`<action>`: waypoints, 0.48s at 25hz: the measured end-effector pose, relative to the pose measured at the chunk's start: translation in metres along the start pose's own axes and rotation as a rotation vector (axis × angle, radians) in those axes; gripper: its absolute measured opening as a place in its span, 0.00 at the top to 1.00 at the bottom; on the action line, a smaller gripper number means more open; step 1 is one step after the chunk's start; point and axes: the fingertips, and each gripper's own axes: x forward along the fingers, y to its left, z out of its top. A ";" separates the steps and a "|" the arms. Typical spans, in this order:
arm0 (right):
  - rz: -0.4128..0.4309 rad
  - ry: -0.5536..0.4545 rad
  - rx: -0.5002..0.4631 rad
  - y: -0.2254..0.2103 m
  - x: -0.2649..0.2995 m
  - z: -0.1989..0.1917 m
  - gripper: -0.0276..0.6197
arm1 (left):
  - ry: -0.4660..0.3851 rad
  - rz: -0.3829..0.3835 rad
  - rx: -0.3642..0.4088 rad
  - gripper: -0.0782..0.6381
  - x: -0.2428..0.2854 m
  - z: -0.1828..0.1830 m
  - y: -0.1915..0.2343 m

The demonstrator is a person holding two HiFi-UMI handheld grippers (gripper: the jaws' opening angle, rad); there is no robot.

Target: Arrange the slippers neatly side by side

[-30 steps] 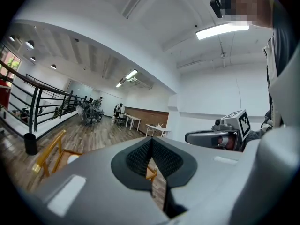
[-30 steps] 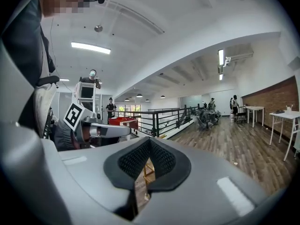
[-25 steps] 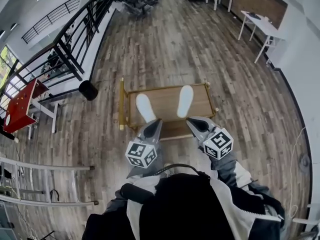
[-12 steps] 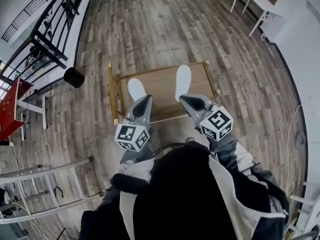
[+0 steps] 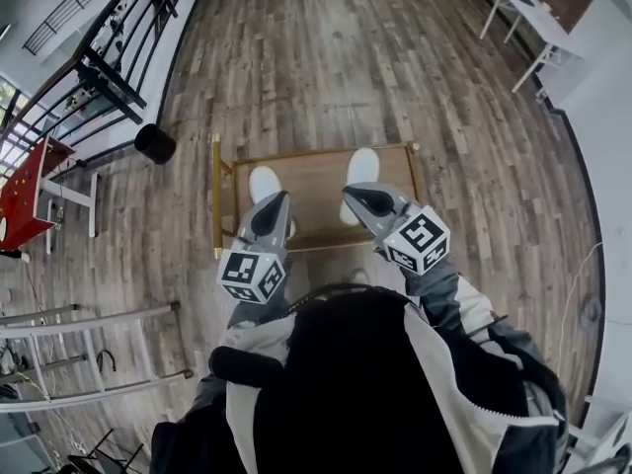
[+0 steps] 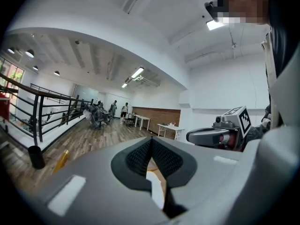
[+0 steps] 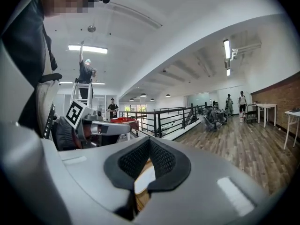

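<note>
Both claws are out in front of me, reaching over the plank floor. My left claw (image 5: 277,201) has its jaws pressed together with nothing between them. My right claw (image 5: 353,196) is the same, closed on nothing.

Just ahead sits a low wooden platform (image 5: 316,181) with a gold rail (image 5: 216,196) along its left end. Two white slippers lie on it, well apart. The left slipper (image 5: 262,179) is near the platform's left end, right at the tip of my left claw, which covers its near part. The right slipper (image 5: 362,164) lies further right, just beyond my right claw's tip. Off to the far left, a black bin (image 5: 155,143) stands by the railing (image 5: 109,67).
</note>
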 end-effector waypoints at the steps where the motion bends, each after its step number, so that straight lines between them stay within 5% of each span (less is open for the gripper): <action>1: 0.003 0.005 -0.006 -0.007 0.001 0.000 0.95 | -0.002 0.008 -0.001 0.87 0.004 0.001 0.000; 12: -0.016 0.016 0.046 -0.031 0.009 -0.006 0.95 | 0.035 -0.077 0.018 0.87 0.029 0.000 -0.012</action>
